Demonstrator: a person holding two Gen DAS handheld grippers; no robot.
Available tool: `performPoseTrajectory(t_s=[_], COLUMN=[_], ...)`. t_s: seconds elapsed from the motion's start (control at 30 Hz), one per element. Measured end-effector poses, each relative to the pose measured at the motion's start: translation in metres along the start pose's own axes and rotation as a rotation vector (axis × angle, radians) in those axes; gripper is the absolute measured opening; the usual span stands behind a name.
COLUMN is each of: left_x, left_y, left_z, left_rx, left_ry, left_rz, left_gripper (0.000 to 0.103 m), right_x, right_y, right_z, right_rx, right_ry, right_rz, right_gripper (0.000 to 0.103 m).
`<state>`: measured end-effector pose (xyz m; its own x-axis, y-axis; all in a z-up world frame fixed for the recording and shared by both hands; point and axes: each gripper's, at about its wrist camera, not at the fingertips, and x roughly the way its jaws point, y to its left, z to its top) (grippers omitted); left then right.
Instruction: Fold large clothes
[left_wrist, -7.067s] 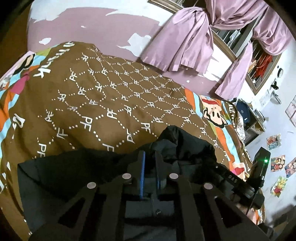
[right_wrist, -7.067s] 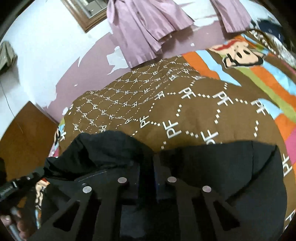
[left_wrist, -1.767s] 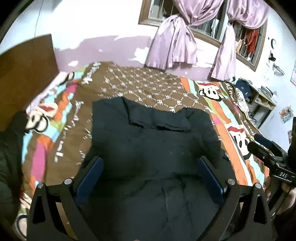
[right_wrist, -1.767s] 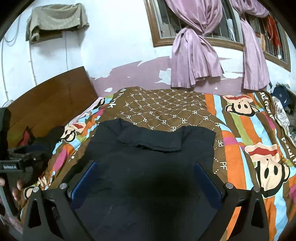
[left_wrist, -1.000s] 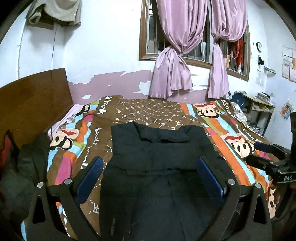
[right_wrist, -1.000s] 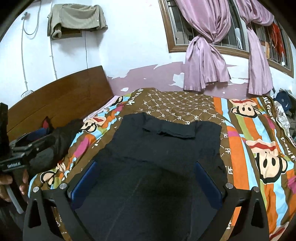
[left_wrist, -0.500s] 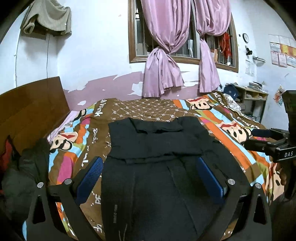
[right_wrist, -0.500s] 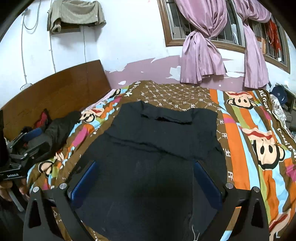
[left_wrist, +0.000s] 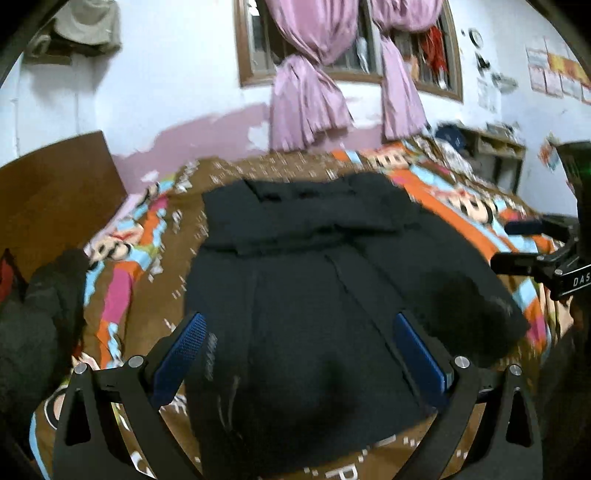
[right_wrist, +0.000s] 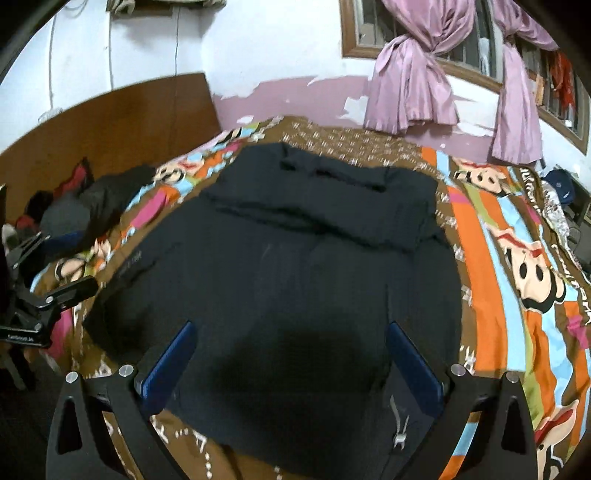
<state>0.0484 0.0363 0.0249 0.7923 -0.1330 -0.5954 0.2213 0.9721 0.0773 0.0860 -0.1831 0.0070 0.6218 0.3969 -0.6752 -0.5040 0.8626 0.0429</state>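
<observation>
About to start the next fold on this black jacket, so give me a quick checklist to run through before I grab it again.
1. Left gripper jaws open and empty: ok.
2. Right gripper jaws open and empty: ok.
3. Black jacket lies spread on the bedspread: ok.
4. Top part already folded down across the chest: ok.
5. Near hem flat and even: cannot tell, hidden between the jaws.
6. Dark clothes pile lies apart from the jacket: ok.
</observation>
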Motion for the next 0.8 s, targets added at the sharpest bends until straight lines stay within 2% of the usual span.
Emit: performPoseTrajectory(t_s=[0.17,0.27,0.5,0.67,0.8], left_x=[0.021,0.028,0.037,0.045,0.046], left_y=[-0.015,-0.024,-0.021,-0.013,-0.009], left_z=[-0.015,-0.029,-0.049,-0.059,-0.066], left_rx=[0.012,-0.009,-0.132,-0.194,-0.224], left_ry=[0.142,0.208,0.333,0.434,0.465], left_rz=[-0.042,-0.027,-0.039,-0.003,-0.002], left_gripper=[0.099,0.099,0.099,0.099,0.099], right_x=[0.013,0.018,0.027,0.038,0.049], right_y=[0.002,-0.002,-0.001,0.002,0.006], right_z=[-0.026,-0.039,-0.066,-0.079,-0.088], right_rx=[-0.015,0.011,-0.005,-0.051,-0.079], right_ry=[0.095,0.144,0.255,0.341,0.387], right_rz=[0.002,0.000,-0.001,-0.011,-0.034], right_gripper=[0.103,0.103,0.103,0.103,0.103])
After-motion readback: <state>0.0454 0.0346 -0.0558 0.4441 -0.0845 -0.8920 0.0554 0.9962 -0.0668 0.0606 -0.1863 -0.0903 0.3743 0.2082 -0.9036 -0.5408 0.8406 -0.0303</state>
